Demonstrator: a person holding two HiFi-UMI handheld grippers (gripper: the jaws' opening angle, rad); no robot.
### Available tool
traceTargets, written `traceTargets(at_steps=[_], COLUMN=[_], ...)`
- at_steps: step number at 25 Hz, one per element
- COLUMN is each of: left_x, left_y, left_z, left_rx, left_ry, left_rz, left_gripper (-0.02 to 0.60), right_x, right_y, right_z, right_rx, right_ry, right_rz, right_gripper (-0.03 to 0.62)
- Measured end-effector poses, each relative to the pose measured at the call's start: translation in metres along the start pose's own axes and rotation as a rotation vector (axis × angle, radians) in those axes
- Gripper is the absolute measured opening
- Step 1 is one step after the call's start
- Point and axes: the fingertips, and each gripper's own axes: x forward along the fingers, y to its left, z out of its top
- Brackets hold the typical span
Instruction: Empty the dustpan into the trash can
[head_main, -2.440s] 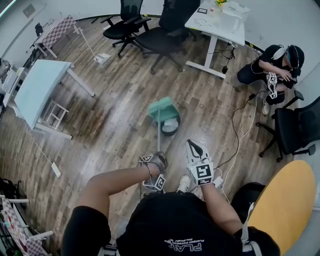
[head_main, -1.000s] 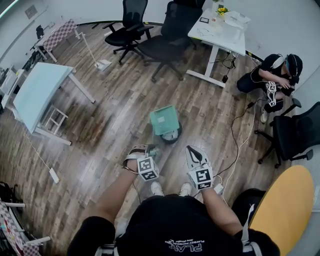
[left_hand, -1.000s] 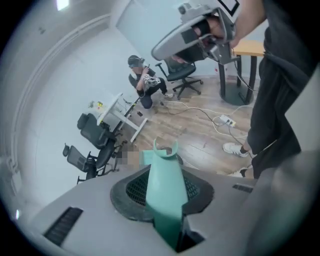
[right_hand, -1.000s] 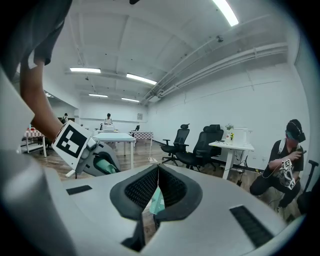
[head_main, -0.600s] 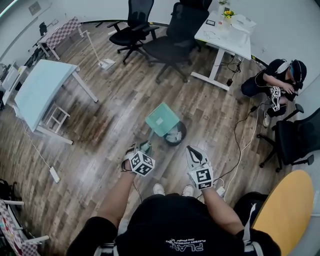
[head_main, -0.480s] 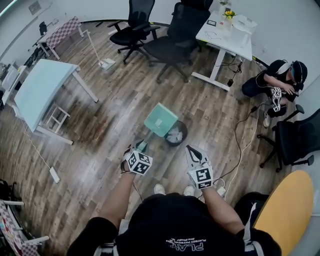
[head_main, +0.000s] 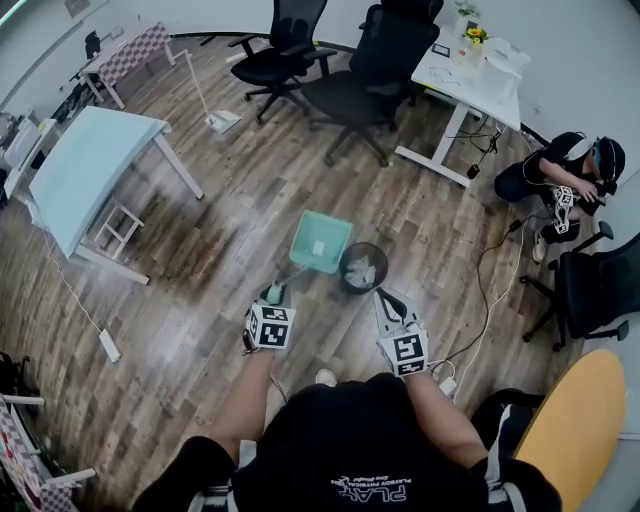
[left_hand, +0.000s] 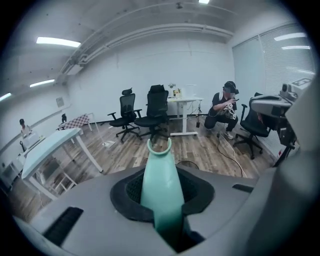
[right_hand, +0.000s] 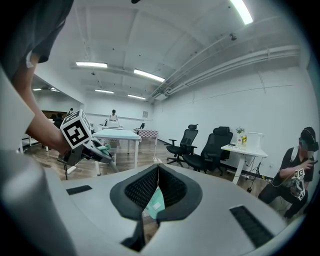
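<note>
Teal plastic makes up the dustpan (head_main: 320, 241), a flat, square-cornered scoop on a long tapering handle (left_hand: 159, 186) that ends in a small open hook. The left tongs (head_main: 273, 296) are closed on that handle: in the left gripper view the smooth shaft runs straight up between the dark ribbed pads, which press on it from both sides. The pan hangs out ahead of the tongs, just left of the trash can (head_main: 343, 270), its near corner close to the rim. The can is a small round black bin standing on the wood-plank floor (head_main: 200, 250), with crumpled white paper (head_main: 364, 271) inside. The right tongs (head_main: 386, 299) carry nothing; their textured pads meet at the tips, and the teal pan shows only through the narrow slit below them. These tongs are just right of the can, pointing towards it.
</note>
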Motion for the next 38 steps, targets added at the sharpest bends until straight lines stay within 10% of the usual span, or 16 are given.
traceTargets(at_steps=[38], left_x=[0.22], left_y=[0.008], left_z=[-0.086], left_rx=[-0.222], left_ry=[0.369], left_rz=[0.089], left_gripper=[0.1], right_x=[0.15], right_y=[-0.065], right_z=[-0.142], right_rx=[0.167], right_ry=[0.262], right_rz=[0.16], right_gripper=[0.025])
